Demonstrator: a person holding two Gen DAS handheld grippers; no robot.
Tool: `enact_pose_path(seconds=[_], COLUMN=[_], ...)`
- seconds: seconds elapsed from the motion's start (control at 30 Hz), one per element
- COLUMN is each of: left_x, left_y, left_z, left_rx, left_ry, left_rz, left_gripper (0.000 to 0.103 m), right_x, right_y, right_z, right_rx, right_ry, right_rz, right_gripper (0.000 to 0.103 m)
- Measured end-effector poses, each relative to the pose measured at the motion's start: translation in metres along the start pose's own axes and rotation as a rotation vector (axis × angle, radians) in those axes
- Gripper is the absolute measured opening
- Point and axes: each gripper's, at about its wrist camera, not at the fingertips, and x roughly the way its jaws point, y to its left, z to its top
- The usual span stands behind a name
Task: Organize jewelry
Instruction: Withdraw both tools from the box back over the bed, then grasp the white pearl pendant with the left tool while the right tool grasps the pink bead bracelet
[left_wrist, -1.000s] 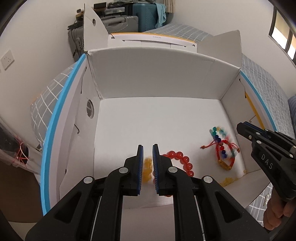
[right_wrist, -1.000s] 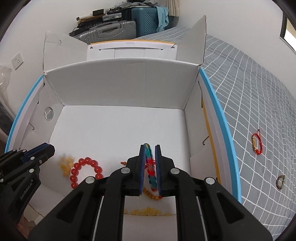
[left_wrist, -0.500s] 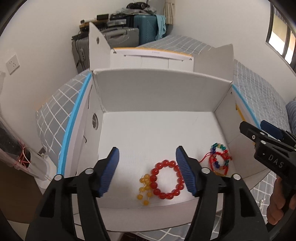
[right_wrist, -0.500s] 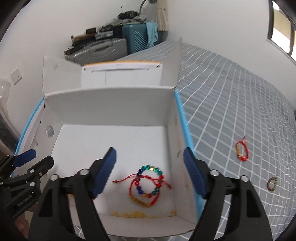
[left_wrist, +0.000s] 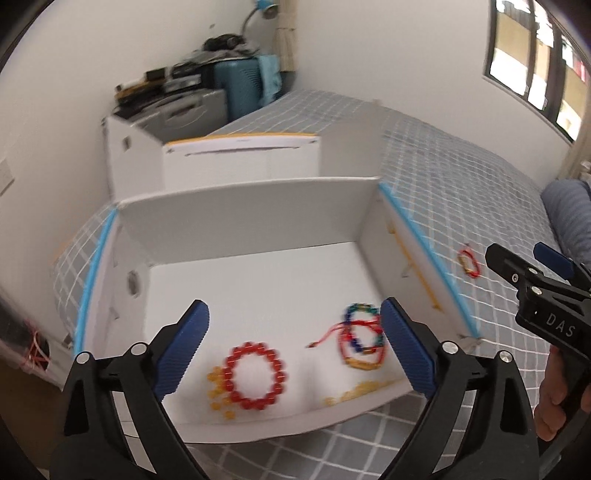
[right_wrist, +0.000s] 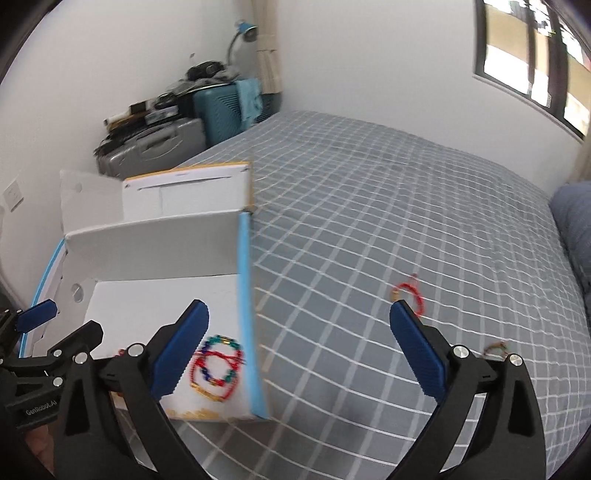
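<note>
Since one second ago both grippers, then clenched low inside the box, have pulled back and up, and their loads now lie on the box floor. In the left wrist view the left gripper (left_wrist: 293, 347) has its jaws opening wide with nothing between them; under it, in the white cardboard box (left_wrist: 251, 218), rests the red bead bracelet (left_wrist: 255, 376), lying flat as a round ring with no clear long axis, touching some loose yellow beads (left_wrist: 218, 391); to its right lies the multicolour bead bracelet (left_wrist: 364, 339), its red cord tail pointing to the left. In the right wrist view the right gripper (right_wrist: 299, 350) is also opening and empty; it looks over the blue-edged box wall (right_wrist: 245, 314) toward the grey checked bedspread (right_wrist: 369, 206), where a red string bracelet (right_wrist: 410, 293) lies near the right finger, its oval running from upper left to lower right, and a small dark bracelet (right_wrist: 495, 348) lies further right, half hidden. I judge that the thin cords could slip from the pads on the soft cover, or that a finger could snag the fabric; the picture is blurred, so aiming may be poor.
</note>
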Motion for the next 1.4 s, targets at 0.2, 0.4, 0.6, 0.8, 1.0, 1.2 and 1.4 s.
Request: enact_pose_path(seconds=[0.2,0.4,0.6,0.8,1.0,1.2,1.4], left_x=[-0.002,0.001,0.003,0.011,0.032,0.047,0.056], left_y=[-0.058,-0.124,-0.177,-0.218,-0.233,-0.235,-0.234], left_z=[0.001,-0.011,-0.035,-0.076,-0.114,-0.143,-0.161], left_rx=[0.078,0.189,0.27,0.367,0.426,0.444,0.445], left_ry=[-0.02,-0.012,0.013,0.056,0.112,0.132,0.157], left_rz=[-0.087,-0.189,-0.286,-0.359,-0.383,-0.407,-0.445], left_gripper=[0.097,0.097,0.097,0.097,0.097,0.097,0.097], right_x=[-0.025,-0.052,-0.066,-0.066,-0.062,-0.061,-0.06], right_y=[-0.06,-0.129,-0.177,-0.213,-0.231,-0.238,-0.24], right_z=[-0.02,-0.054,-0.101,-0.157,-0.207,-0.243,-0.262], right_rx=[0.056,0.132,0.185,0.26,0.327,0.381,0.411], right_ry=[-0.008,0.008,0.065,0.139,0.211,0.251,0.279], right_rz=[-0.089,-0.199,-0.284,-0.316,-0.327,-0.327,-0.319], right_gripper=[0.095,0.095,0.095,0.095,0.095,0.095,0.089])
